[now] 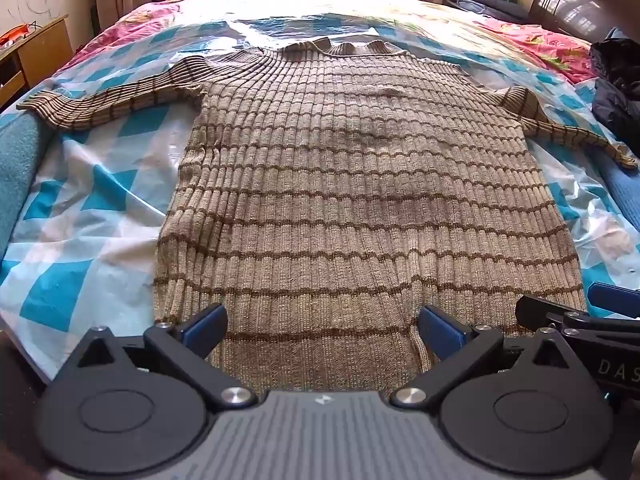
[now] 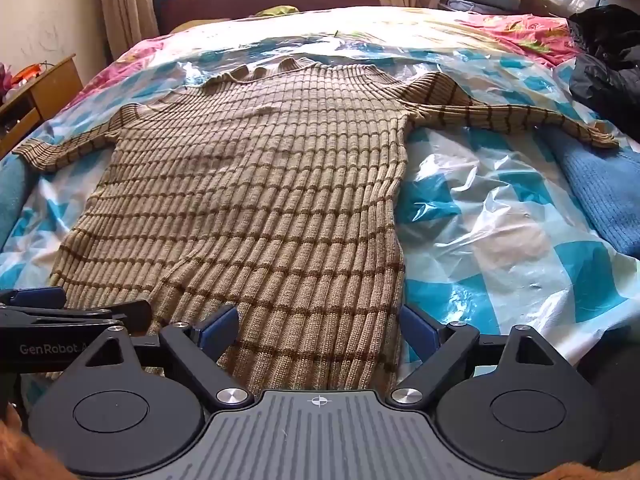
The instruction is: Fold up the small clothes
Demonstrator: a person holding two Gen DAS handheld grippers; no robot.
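A tan ribbed sweater with brown stripes (image 1: 352,184) lies flat on the bed, collar far, hem near, both sleeves spread sideways. It also shows in the right wrist view (image 2: 256,200). My left gripper (image 1: 322,326) is open and empty, its jaws wide apart over the hem, left of middle. My right gripper (image 2: 318,328) is open and empty over the hem's right part; its right finger is at the sweater's right edge. The right gripper also shows at the left view's right edge (image 1: 576,320), and the left gripper at the right view's left edge (image 2: 72,312).
A blue-and-white checked plastic sheet (image 1: 92,200) covers the bed, with a pink floral blanket (image 2: 520,28) behind. A blue knit garment (image 2: 600,188) and dark clothes (image 2: 608,68) lie at the right. A wooden cabinet (image 1: 32,56) stands at the left, a headboard at the back.
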